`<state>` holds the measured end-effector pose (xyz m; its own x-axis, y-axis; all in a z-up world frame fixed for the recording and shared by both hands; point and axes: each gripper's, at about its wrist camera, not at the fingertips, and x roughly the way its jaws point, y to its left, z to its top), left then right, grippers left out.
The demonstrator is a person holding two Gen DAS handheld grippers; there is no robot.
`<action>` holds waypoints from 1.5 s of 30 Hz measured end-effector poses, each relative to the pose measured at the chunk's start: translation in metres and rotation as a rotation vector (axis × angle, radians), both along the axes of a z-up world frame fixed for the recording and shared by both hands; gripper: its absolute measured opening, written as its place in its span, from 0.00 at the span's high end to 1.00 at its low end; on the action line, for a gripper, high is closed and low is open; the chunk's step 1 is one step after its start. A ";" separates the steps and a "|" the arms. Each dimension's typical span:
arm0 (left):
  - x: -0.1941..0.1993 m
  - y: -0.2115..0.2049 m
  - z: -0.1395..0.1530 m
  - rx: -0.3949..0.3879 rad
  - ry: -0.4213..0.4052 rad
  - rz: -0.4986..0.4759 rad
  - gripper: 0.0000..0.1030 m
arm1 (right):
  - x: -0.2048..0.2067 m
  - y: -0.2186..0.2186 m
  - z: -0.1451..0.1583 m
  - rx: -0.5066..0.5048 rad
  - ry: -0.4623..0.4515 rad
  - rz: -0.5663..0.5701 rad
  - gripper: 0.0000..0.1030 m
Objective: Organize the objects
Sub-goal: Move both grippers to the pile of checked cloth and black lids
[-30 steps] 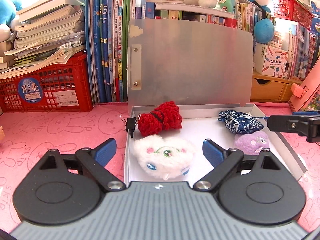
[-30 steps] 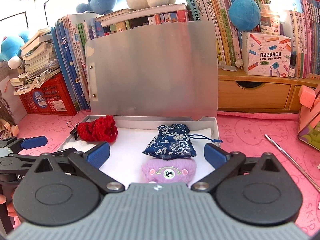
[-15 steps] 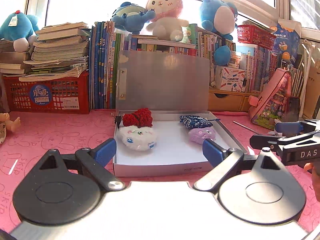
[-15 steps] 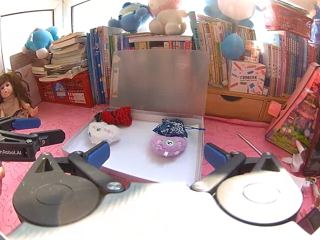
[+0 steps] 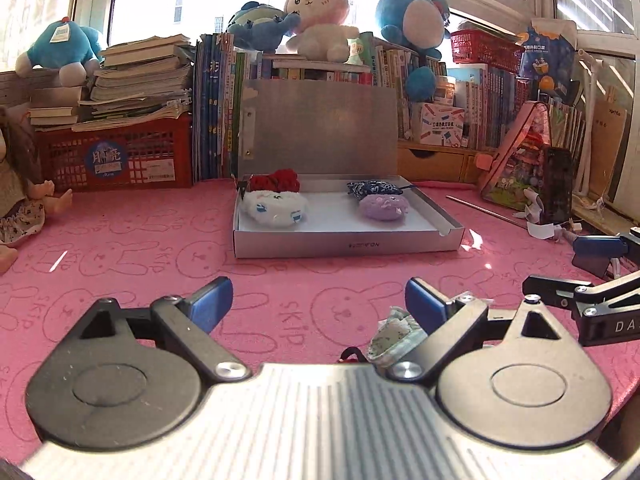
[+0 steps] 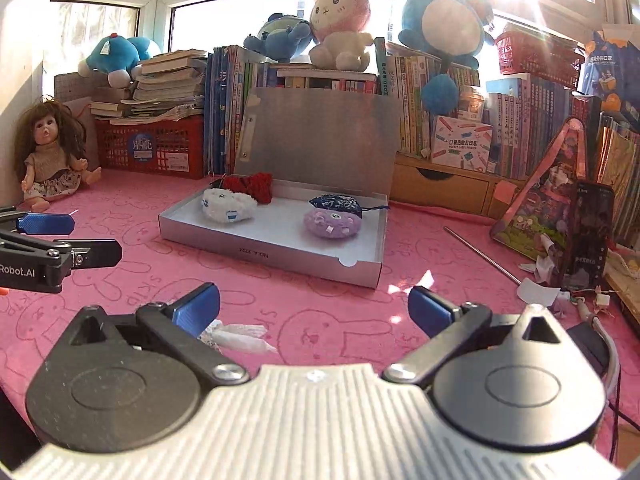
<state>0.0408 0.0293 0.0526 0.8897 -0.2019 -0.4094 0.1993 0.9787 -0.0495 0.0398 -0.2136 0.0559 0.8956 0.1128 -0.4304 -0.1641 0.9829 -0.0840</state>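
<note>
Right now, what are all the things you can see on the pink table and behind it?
Box: one, silver, lid open, mid-table.
White plush: one, in box, left.
Red knit toy: one, behind white plush.
Purple plush: one, in box, right.
Blue pouch: one, behind purple plush.
Small cloth item: one, pale green, by left gripper.
Doll: one, brown hair, far left.
Crate: one, red, under book stack.
Bunny plush: one, pink-white, atop books.
Left gripper: open, empty.
Right gripper: open, empty.

Sunlit windows [image 6: 240, 20] behind crowded bookshelves [image 5: 400, 72] (plush toys [image 5: 316, 12] on top), pink bunny-print tablecloth [image 5: 140, 248] below.
</note>
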 end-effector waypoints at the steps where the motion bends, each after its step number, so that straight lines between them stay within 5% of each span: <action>1: -0.005 0.000 -0.002 0.006 -0.004 -0.002 0.07 | -0.007 0.002 -0.004 -0.010 -0.003 0.000 0.00; 14: -0.059 0.002 -0.048 0.054 0.021 -0.042 0.07 | -0.071 0.019 -0.051 -0.032 0.038 0.026 0.00; 35: -0.068 0.006 -0.069 0.041 0.034 -0.051 0.07 | -0.085 0.033 -0.075 -0.007 0.064 0.024 0.00; 45: -0.068 0.003 -0.074 0.074 0.037 -0.062 0.26 | -0.082 0.030 -0.081 0.059 0.060 -0.003 0.00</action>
<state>-0.0271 0.0324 -0.0212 0.8604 -0.2241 -0.4576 0.2593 0.9657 0.0145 -0.0426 -0.1835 -0.0254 0.8687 0.1365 -0.4762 -0.1640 0.9863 -0.0164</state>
